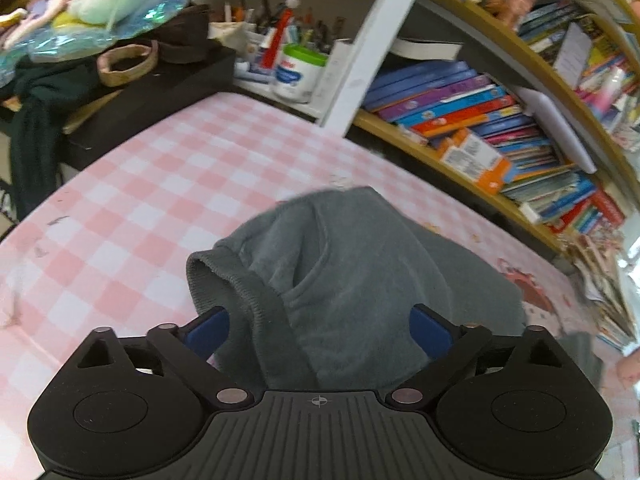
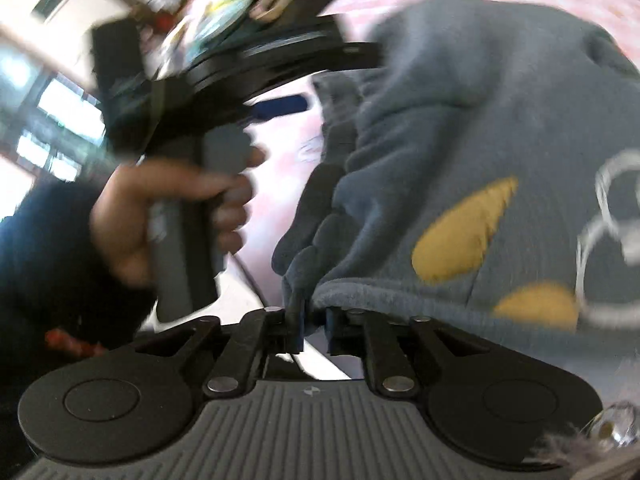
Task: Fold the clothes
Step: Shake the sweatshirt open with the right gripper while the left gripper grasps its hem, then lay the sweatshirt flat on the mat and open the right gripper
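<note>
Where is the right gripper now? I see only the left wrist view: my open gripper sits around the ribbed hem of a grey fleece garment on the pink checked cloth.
Observer: The right gripper has its fingers drawn close on a bunched edge of the same grey fleece garment.
Operator: Is there any print on that side?
Observer: Yes, two yellow oval patches and a white line drawing. The view is blurred, so I cannot tell the design.
Operator: Who holds my gripper?
Observer: A hand in a dark sleeve grips the grey handle of the left gripper, to the left of the garment.
</note>
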The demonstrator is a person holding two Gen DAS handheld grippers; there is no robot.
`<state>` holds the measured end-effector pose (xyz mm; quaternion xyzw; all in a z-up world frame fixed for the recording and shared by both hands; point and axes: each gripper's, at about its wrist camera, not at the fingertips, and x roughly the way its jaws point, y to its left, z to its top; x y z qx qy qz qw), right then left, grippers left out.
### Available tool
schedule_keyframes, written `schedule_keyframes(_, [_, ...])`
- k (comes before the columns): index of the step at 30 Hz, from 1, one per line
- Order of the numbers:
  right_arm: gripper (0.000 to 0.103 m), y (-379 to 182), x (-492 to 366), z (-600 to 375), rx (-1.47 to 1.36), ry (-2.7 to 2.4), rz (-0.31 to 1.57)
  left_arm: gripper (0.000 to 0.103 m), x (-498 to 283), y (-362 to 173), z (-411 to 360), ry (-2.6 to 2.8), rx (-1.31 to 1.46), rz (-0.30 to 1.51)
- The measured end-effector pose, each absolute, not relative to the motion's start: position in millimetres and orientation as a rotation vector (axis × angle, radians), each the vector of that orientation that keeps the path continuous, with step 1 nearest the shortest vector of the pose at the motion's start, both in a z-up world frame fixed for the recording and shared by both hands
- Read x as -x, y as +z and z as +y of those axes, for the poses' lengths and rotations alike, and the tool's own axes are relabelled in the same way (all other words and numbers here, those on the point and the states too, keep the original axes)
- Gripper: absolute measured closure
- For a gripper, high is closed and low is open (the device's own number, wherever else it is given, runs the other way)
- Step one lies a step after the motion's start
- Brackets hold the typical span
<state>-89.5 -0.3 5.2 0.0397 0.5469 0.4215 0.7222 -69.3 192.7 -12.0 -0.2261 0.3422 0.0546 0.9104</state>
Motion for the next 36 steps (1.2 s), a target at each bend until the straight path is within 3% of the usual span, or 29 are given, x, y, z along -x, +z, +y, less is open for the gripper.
schedule_keyframes(3, [0.079,10,90,1,-0.047,0.937,1.187,0.027,69,-15,198,0.144,0.459,0.734])
schedule_keyframes(4, [0.069,12,93,-10,-0.066,0.932,1.175,0.031,70,-17,200,0.155,0.457,0.744])
schedule_keyframes(8, [0.059,26,87,-41,-0.181,0.905,1.128,0.053,69,-25,208,0.172,0.472,0.786])
schedule_keyframes(11, [0.048,35,81,-72,-0.270,0.834,1.079,0.059,66,-29,210,0.173,0.468,0.777])
schedule_keyframes(14, [0.040,43,82,-103,-0.330,0.687,1.035,0.083,55,-32,209,0.145,0.435,0.777])
schedule_keyframes(16, [0.040,39,76,-122,-0.339,0.538,1.023,0.093,44,-34,209,0.105,0.394,0.771])
schedule_keyframes(25, [0.042,21,76,-149,-0.292,0.287,1.038,0.095,-8,-18,245,0.194,0.307,0.692])
schedule_keyframes(28, [0.042,18,77,-150,-0.300,0.279,1.036,0.088,-15,-20,259,0.204,0.327,0.726])
schedule_keyframes(33, [0.042,14,73,-153,-0.304,0.254,1.026,0.055,21,-8,266,0.233,0.394,0.648])
schedule_keyframes(36, [0.042,13,62,-160,-0.288,0.220,1.011,0.054,53,-1,261,0.218,0.405,0.599])
